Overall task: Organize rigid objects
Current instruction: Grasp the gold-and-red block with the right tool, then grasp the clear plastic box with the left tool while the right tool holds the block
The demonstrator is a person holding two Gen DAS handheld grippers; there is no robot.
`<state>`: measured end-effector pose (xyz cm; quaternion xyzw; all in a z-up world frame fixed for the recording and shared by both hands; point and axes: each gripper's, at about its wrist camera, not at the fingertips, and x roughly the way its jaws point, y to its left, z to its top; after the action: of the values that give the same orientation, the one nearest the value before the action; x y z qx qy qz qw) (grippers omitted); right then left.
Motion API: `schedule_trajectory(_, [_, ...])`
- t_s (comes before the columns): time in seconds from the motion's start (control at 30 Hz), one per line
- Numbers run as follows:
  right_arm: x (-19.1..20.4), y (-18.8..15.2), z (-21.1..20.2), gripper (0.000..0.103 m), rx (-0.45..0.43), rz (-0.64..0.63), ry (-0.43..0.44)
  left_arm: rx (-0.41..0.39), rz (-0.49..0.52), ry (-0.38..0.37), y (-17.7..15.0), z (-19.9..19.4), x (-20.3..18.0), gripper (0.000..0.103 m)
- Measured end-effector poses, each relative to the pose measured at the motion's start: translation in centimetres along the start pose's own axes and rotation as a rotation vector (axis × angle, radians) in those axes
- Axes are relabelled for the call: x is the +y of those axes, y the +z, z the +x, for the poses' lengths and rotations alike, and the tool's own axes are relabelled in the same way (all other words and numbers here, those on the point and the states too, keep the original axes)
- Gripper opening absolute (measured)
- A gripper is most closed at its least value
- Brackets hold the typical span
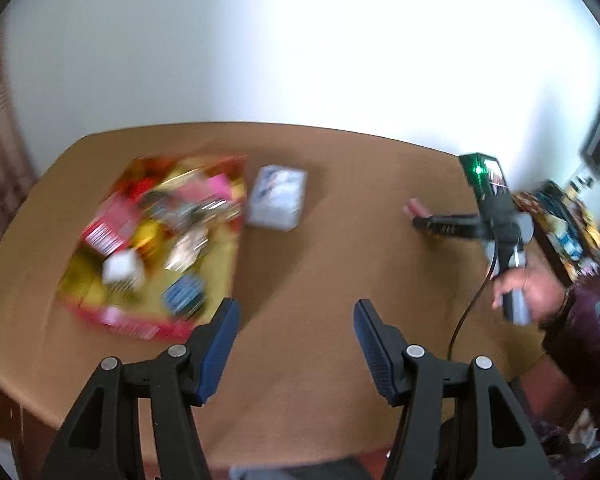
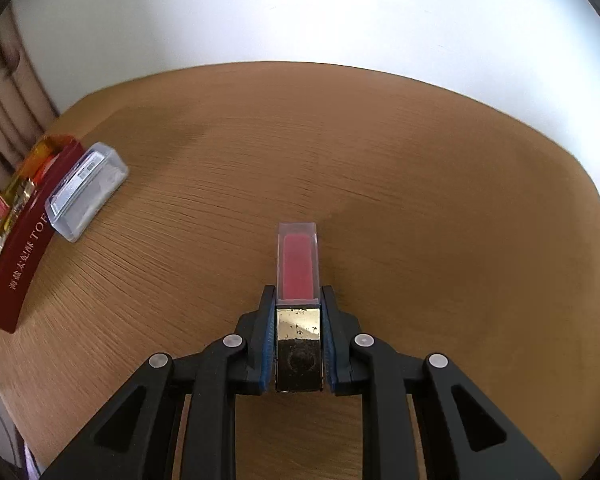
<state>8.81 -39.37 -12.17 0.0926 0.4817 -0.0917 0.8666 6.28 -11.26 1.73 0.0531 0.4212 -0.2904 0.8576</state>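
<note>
**Q:** What is each tool doing, starting nearest to you?

**A:** My right gripper (image 2: pixel 298 332) is clamped on a lipstick (image 2: pixel 298 300). The jaws press its gold cap from both sides, and the clear end with the red stick points forward, away from me. Whether it rests on the table (image 2: pixel 420 200) or is lifted just above it, I cannot tell. My left gripper (image 1: pixel 296 344) is spread wide with nothing between its jaws, held over the bare near part of the table.

**Q:** Where do the other items sit?

**A:** Farther out on the left side of the table is a red and yellow box (image 1: pixel 152 240). It already holds a heap of small packages; the left view is blurred, so I cannot name them singly. Just beside its right wall stands a clear plastic case (image 2: pixel 86 196), outside the box, close to it or touching.

**Q:** How far along is the job?

**A:** By my judgement, well advanced. Most items are in the box. Remaining: the lipstick, well apart from the box, has to go in, and probably the clear plastic case too. Beyond these two, the table shows no loose items.
</note>
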Motion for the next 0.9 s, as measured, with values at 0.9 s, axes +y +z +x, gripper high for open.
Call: schedule_trajectory(0.9, [-8.8, -3.3, -2.3, 0.019, -0.079, 0.128, 0.267, 0.285, 0.163, 0.052, 15.6, 17.0, 0.3, 0.061])
